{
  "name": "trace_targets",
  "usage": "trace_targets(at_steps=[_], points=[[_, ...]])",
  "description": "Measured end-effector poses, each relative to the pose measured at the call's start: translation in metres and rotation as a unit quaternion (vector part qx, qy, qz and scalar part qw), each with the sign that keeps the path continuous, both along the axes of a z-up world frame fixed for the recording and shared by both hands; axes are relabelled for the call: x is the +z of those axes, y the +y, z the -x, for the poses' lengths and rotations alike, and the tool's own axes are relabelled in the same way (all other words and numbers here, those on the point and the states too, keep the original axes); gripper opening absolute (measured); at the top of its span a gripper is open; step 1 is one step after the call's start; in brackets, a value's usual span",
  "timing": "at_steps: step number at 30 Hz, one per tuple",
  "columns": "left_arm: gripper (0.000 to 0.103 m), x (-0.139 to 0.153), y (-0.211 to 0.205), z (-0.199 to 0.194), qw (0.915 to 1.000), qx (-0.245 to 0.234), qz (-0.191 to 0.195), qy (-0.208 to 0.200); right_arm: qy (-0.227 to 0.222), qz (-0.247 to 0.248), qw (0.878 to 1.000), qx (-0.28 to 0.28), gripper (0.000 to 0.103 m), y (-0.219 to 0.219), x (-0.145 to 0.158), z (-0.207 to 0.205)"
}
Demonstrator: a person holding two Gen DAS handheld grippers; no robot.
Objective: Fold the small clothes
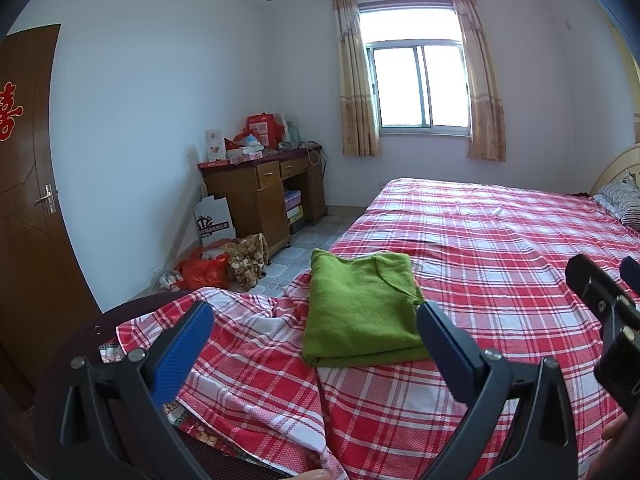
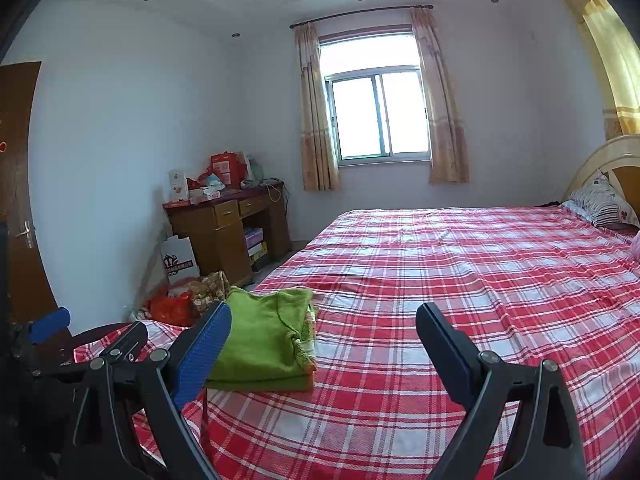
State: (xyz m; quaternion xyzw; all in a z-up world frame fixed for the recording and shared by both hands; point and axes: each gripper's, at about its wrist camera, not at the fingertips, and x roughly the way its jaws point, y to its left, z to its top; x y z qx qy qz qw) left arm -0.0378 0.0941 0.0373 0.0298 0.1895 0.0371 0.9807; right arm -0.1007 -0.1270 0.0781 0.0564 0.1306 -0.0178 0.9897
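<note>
Both claws hang above the bed with nothing in them: the left gripper (image 1: 316, 336) has its fingers spread wide, and the right gripper (image 2: 324, 336) is spread just as wide. A green garment (image 1: 360, 308), folded into a neat stack, lies on the red checked sheet (image 1: 500, 248) near the bed's foot corner, apart from both sets of fingers. Its fold seems to show a paler lining at one edge, though that is hard to make out. A wooden desk (image 1: 264, 188) stands against the far wall.
</note>
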Motion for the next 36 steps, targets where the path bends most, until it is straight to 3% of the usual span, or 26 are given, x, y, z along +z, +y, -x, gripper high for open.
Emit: trace_targets(at_steps=[22, 27, 36], points=[[0.103, -0.002, 0.001, -0.005, 1.0, 0.005, -0.001, 0.008, 0.009, -0.008, 1.0, 0.0, 0.094, -0.001, -0.004, -0.004], [0.103, -0.005, 0.0, -0.01, 0.9995, 0.021, -0.017, 0.017, 0.011, -0.004, 1.0, 0.0, 0.094, 0.001, -0.006, -0.005], [0.103, -0.01, 0.007, -0.016, 0.9991, 0.024, 0.002, 0.035, 0.021, -0.009, 1.0, 0.0, 0.094, 0.0, -0.01, -0.01]])
